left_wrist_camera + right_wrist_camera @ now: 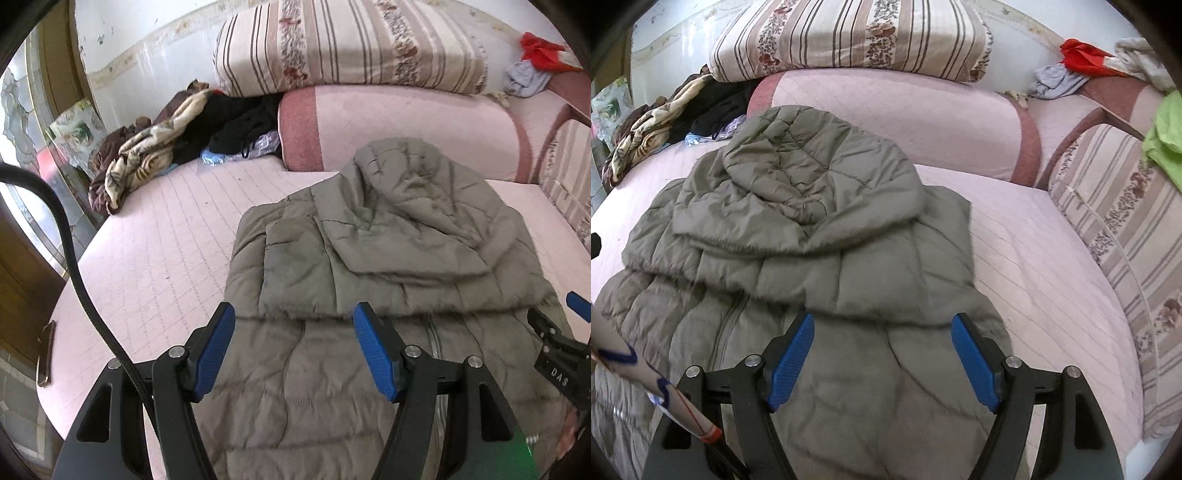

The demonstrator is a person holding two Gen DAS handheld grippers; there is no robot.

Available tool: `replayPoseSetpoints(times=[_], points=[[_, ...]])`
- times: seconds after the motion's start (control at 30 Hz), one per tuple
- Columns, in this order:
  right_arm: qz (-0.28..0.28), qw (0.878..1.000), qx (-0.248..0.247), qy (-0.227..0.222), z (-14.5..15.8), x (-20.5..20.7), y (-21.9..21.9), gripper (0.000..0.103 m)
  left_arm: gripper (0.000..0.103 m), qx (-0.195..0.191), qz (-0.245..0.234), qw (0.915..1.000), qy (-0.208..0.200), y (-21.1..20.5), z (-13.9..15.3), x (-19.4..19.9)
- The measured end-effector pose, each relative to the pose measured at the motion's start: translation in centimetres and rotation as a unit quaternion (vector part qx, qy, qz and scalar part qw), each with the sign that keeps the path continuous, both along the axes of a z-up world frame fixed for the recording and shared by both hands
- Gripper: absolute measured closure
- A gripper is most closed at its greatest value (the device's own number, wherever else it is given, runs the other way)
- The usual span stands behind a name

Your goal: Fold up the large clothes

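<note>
A grey-green quilted hooded jacket (388, 258) lies on the pink quilted bed, its sleeves folded across the chest and its hood lying flat on top. It also shows in the right wrist view (812, 240). My left gripper (293, 314) is open and empty, hovering over the jacket's lower left part, just short of the folded sleeve edge. My right gripper (882, 325) is open and empty over the jacket's lower right part. The right gripper's tip also shows at the right edge of the left wrist view (565, 332).
A rolled pink quilt (399, 129) and a striped floral bedding bundle (351, 44) lie behind the jacket. Crumpled clothes (177, 133) are piled at the back left. A striped cushion (1119, 240) lines the right side. A phone (46, 354) lies near the bed's left edge.
</note>
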State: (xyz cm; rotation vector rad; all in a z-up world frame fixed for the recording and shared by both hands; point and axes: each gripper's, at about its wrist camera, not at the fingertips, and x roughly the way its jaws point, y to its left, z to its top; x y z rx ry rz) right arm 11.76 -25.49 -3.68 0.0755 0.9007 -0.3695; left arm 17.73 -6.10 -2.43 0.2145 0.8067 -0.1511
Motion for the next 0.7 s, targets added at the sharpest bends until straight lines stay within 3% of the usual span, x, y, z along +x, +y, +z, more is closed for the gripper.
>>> replayPoseSetpoints(times=[0.37,0.7], points=[[-0.012,1.000,-0.008,0.001,1.6,-7.5,-0.1,0.022,0.036,-0.009,0.004,0.9997,-0.024,3.4,1.9,-5.8],[-0.077,0.997,0.000,0.021,0.8,-13.5,-4.6,0.020,0.035,-0.004,0.050,0.9987,0.000,8.5,-0.2,-6.4]])
